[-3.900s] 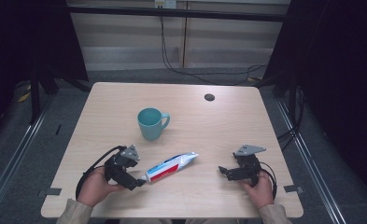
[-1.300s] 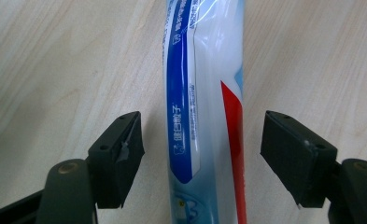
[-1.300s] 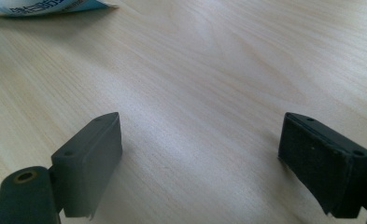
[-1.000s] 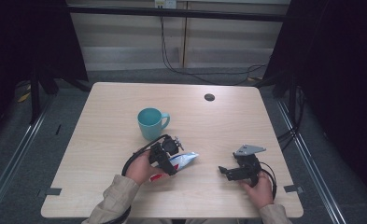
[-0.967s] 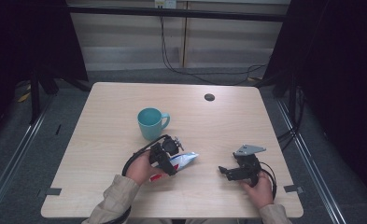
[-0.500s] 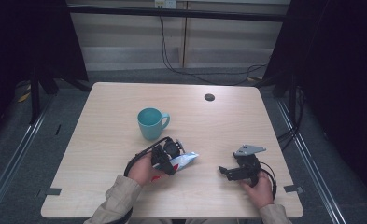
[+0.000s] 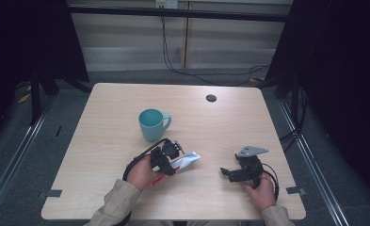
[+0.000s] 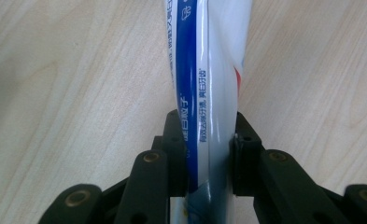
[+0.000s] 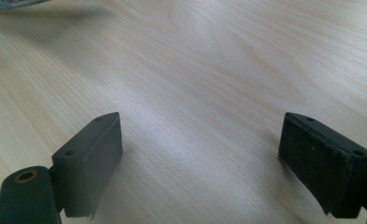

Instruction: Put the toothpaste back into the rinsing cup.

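Two grippers: left gripper [image 8: 209,163] clamps toothpaste tube [image 8: 209,84], mug [image 7: 152,125] near; right gripper [image 9: 200,163] wide, seemingly resting.

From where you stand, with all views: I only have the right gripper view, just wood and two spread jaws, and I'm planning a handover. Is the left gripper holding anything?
Observer: Yes. The left gripper is shut on a toothpaste tube.
Operator: Where is it gripped?
Observer: Near one end; the rest of the tube runs away past the jaws.
Operator: Anything else on the table?
Observer: A teal mug, apart from both grippers, farther from the person.
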The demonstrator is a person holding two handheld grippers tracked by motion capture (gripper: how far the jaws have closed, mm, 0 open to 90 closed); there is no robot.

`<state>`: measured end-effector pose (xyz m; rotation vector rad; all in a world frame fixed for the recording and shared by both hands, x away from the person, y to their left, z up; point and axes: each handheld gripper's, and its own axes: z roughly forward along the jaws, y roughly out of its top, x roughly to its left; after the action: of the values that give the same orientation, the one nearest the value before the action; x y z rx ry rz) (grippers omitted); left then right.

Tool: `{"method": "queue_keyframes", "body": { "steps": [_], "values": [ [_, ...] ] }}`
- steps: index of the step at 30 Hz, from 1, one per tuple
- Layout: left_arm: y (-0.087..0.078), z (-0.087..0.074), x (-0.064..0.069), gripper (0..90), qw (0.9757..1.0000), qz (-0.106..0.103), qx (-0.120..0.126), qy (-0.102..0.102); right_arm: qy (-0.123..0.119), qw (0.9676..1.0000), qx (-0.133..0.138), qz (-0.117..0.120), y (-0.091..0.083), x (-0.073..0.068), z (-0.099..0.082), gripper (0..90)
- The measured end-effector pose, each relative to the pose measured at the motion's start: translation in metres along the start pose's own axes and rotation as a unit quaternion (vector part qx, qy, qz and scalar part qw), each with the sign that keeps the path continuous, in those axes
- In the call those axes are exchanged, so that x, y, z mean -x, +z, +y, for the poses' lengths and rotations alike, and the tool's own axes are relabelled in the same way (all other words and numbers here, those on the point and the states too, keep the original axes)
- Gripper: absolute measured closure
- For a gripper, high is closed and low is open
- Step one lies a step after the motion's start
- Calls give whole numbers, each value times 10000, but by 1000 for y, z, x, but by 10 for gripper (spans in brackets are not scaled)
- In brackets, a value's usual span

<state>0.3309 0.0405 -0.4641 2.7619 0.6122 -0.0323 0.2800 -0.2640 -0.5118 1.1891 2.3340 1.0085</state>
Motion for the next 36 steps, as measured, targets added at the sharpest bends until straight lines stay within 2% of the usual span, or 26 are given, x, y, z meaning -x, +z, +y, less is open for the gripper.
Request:
{"method": "queue_keyframes", "body": {
  "steps": [3,11,20,31,36],
  "values": [
    [-5,-3,-3,733,9999,28,133,-9,3,10000,0,1,0,0,0,130],
    [-22,-4,-8,733,9987,-60,508,-80,3,10000,-2,-1,0,0,0,130],
    [-38,-7,-15,734,9950,-143,959,-240,1,10000,-3,-6,0,0,0,129],
    [-52,-11,-24,735,9927,-40,1146,-362,1,10000,-4,-6,0,0,0,128],
    [-58,-14,-27,735,9898,-58,1360,-432,2,10000,-4,-5,0,0,0,128]
  ]
}}
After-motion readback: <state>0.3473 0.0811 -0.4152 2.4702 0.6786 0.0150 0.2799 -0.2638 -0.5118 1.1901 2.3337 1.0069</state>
